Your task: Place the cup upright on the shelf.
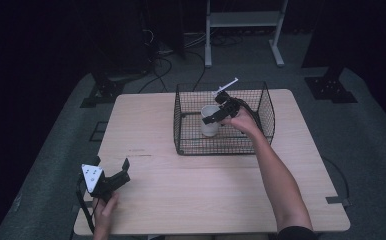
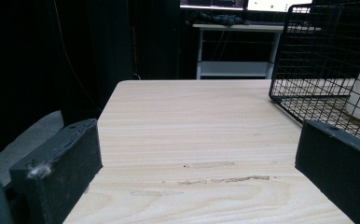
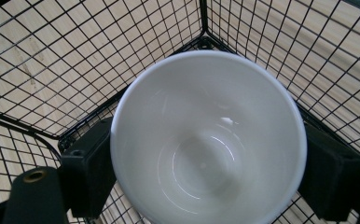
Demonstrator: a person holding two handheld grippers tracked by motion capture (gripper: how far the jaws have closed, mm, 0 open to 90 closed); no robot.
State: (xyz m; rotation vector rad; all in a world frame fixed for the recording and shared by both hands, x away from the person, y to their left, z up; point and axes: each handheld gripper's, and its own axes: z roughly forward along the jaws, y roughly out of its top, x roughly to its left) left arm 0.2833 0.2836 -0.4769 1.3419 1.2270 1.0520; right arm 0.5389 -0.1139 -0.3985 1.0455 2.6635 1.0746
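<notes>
Inside the wire basket [image 1: 268,107], the right gripper [image 1: 220,114] clasps a white cup [image 3: 208,140] (upright, mouth open). Meanwhile the left gripper [image 1: 112,170] rests near the table [image 1: 191,190] corner, jaws wide apart.

Dark room, walls black and unlit all around. Light wood desk [image 1: 146,125] at centre, pale grain with a few scuff marks near 9 o'clock. Grey carpet floor [image 1: 361,130] surrounds it, lit mainly close to the desk. White metal shelf frame [image 1: 243,22] stands at 12 o'clock beyond the desk; in the left gripper view a screen glows above it. Black cables [image 1: 158,67] lie tangled on the floor at 11 o'clock. Black stand base [image 1: 330,86] at 2 o'clock, another black base [image 1: 103,90] at 10 o'clock. Black tape marks on the floor at 9 and 4 o'clock.
</notes>
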